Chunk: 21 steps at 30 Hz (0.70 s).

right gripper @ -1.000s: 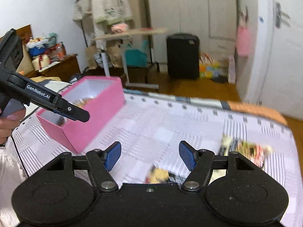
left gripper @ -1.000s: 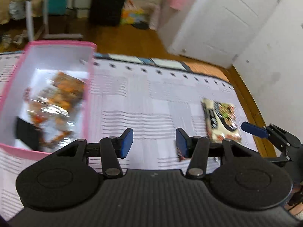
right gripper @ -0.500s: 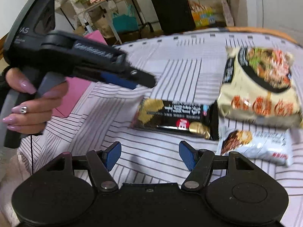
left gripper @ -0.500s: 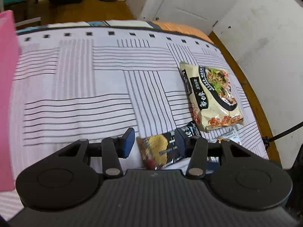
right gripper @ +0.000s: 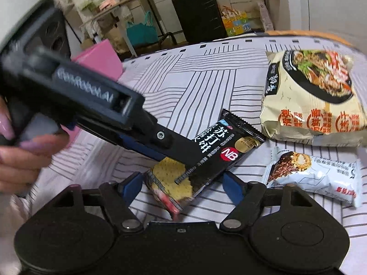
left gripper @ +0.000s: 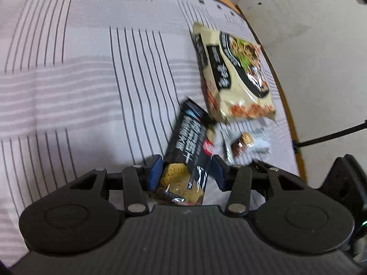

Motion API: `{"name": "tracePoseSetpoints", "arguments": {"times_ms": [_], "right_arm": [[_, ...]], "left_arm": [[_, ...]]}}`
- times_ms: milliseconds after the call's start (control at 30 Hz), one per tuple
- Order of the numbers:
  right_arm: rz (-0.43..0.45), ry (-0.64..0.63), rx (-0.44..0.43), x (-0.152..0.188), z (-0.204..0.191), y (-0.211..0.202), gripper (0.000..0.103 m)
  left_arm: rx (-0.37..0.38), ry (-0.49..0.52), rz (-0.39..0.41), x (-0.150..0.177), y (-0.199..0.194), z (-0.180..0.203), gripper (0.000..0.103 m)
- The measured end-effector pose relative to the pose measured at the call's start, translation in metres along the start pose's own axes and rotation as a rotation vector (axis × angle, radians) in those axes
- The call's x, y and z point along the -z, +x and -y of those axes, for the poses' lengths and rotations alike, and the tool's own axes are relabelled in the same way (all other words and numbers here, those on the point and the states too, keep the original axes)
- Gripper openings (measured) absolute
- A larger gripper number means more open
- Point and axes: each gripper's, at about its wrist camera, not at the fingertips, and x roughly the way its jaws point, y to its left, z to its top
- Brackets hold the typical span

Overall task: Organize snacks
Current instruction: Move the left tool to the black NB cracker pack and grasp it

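Black cracker packet (left gripper: 190,151) (long axis up-right) lies between left tongs (left gripper: 185,171).

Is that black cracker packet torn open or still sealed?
Sealed, as far as shown: the black cracker packet has its zigzag top seam intact. Its lower end is blurred, so cannot tell there.

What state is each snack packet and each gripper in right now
black cracker packet: sealed, flat on the bedspread, between the left gripper's fingers
beige noodle packet: sealed, lying flat, untouched
white snack bar packet: sealed, lying flat, untouched
left gripper: open, straddling the cracker packet
right gripper: open, holding nothing
pink box: mostly hidden, contents not visible
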Motion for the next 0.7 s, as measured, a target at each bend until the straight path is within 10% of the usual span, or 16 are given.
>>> {"name": "tracePoseSetpoints", "arguments": {"times_ms": [433,700], "right_arm": [[0.134,-0.025,0.13,0.009,-0.022,0.019,0.092],[0.139,-0.112,0.207,0.009,-0.049,0.016,0.077]], "left_arm": [[-0.064,0.076,0.057,0.026,0.004,0.014,0.04],[-0.095,0.081,0.08,0.037,-0.007,0.022,0.04]]}}
